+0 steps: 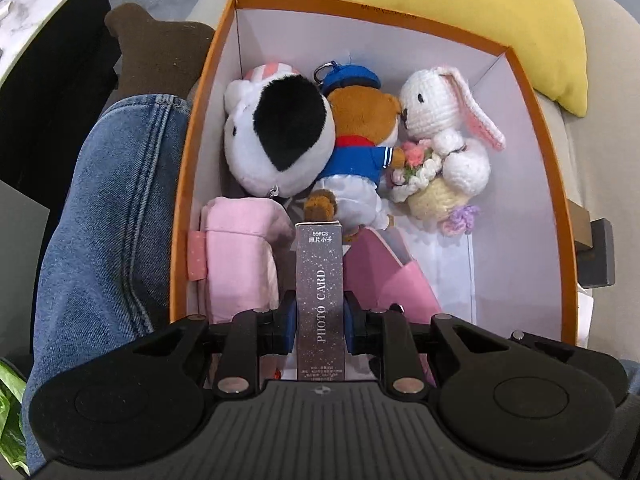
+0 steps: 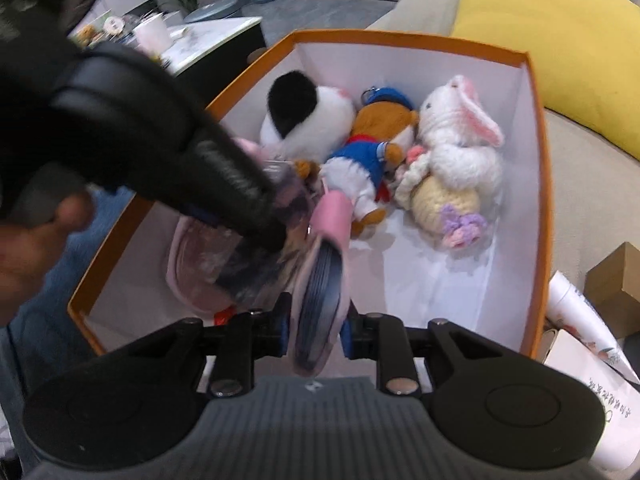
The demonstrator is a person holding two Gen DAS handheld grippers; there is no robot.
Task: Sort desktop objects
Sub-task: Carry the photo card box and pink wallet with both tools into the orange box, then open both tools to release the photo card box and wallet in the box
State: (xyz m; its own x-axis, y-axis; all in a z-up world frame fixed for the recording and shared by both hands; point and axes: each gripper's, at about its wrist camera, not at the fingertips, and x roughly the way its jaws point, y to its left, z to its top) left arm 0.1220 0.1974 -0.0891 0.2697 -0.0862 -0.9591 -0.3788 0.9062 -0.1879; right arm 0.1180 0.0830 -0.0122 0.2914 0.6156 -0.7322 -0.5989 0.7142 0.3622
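An orange box [image 1: 536,128] with white inside walls holds a black-and-white plush [image 1: 276,136], a bear in a blue sailor suit [image 1: 360,152] and a white crochet rabbit [image 1: 444,128]. My left gripper [image 1: 319,320] is shut on a dark starry "PHOTO CARD" box [image 1: 320,292], held over the box's near end between a pink pouch [image 1: 236,264] and a pink folder [image 1: 384,280]. My right gripper [image 2: 315,328] is shut on the edge of a pink binder [image 2: 320,280] inside the orange box [image 2: 536,184]. The left gripper body [image 2: 160,140] crosses the right wrist view, blurred.
A yellow cushion [image 1: 480,12] lies on the beige sofa behind the box. A leg in blue jeans [image 1: 104,216] is left of the box. Papers [image 2: 592,376] and a small cardboard box [image 2: 616,280] lie right of it. A marble table [image 2: 200,40] stands beyond.
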